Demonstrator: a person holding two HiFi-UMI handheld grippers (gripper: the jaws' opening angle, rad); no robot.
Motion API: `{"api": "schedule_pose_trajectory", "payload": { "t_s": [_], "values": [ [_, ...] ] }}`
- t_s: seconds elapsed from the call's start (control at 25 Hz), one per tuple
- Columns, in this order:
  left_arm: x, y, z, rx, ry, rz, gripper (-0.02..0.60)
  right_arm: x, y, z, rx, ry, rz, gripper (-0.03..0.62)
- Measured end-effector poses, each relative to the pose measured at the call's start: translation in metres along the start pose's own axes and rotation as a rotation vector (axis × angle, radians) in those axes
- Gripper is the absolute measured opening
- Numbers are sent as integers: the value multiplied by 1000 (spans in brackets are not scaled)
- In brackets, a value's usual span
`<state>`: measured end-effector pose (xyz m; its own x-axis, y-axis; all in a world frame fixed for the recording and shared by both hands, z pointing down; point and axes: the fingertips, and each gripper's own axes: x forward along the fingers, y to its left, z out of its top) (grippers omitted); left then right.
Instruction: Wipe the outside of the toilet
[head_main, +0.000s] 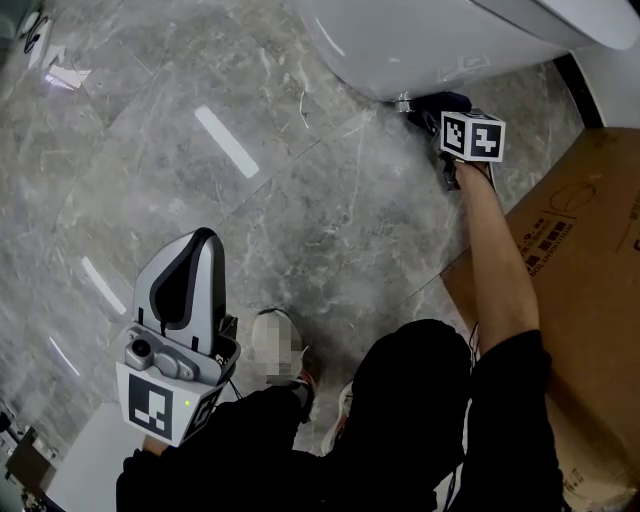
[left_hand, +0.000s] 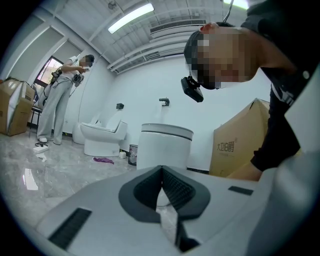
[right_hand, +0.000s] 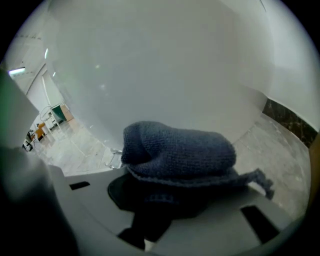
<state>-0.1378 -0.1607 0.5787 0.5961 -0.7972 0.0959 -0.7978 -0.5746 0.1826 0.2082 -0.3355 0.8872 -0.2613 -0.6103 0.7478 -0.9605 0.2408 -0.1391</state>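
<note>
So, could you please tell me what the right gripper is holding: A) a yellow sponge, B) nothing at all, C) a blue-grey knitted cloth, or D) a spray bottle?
C: in the right gripper view, the right gripper has its jaws shut on a blue-grey knitted cloth, close to the white toilet.

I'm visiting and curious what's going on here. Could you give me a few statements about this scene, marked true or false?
The right gripper holds a blue cloth by the base of the toilet. True.
The left gripper grips a sponge. False: it is shut on nothing.
A cardboard box stands near the toilet. True.
The floor is wooden. False: it is grey stone-look tile.
</note>
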Motion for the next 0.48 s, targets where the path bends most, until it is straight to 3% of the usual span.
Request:
{"api": "schedule_pose_trajectory", "payload": {
  "t_s": [0.2,0.48],
  "values": [
    [-3,-1,5,-24,-20,9,9,-11,-4,-6,-2,-9,-37,106],
    [-8,-10,16,20,-39,13,9,-58,-8,3,86,-150,-163,107]
  ]
}}
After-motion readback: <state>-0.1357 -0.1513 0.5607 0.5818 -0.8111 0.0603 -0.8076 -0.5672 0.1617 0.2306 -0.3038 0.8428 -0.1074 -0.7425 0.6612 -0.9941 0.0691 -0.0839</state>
